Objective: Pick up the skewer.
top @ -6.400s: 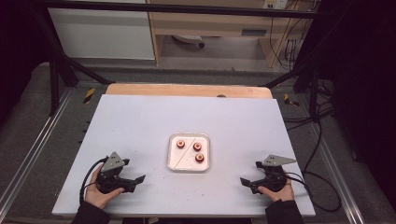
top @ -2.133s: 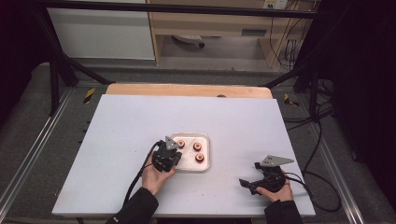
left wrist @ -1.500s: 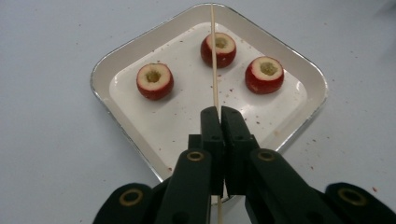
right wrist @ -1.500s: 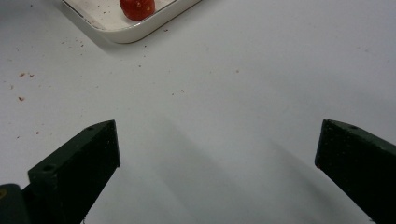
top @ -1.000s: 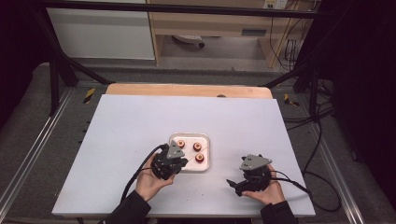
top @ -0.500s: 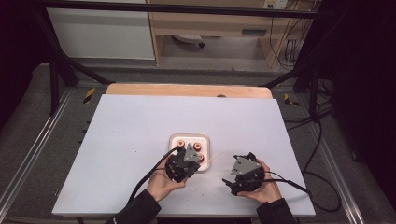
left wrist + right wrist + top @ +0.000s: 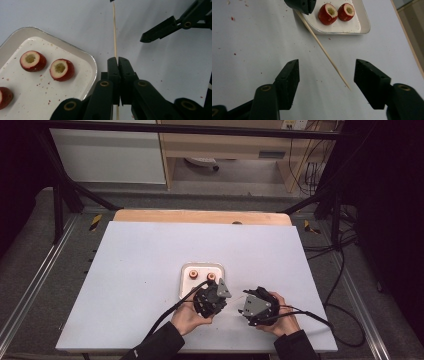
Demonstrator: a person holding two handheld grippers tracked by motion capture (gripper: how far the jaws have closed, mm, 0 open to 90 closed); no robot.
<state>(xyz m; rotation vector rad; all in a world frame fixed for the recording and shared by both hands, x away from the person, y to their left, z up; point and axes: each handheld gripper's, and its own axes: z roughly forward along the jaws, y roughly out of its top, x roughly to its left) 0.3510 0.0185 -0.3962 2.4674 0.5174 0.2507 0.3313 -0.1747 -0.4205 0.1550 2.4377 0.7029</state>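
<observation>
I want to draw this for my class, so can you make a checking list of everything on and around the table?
Surface: white table top, fine red specks in the gripper views.
Job's things: thin wooden skewer; white tray with red cored fruit pieces.
Clutter: nothing seen.
Grippers: left gripper shut on the skewer beside the tray; right gripper open, its jaws have just been closing, the skewer's free end between them, untouched.
Cables: a black cable trails from the left gripper; more cables lie right of the table.
Surroundings: wooden strip at the far edge, black frame bars, grey floor.
</observation>
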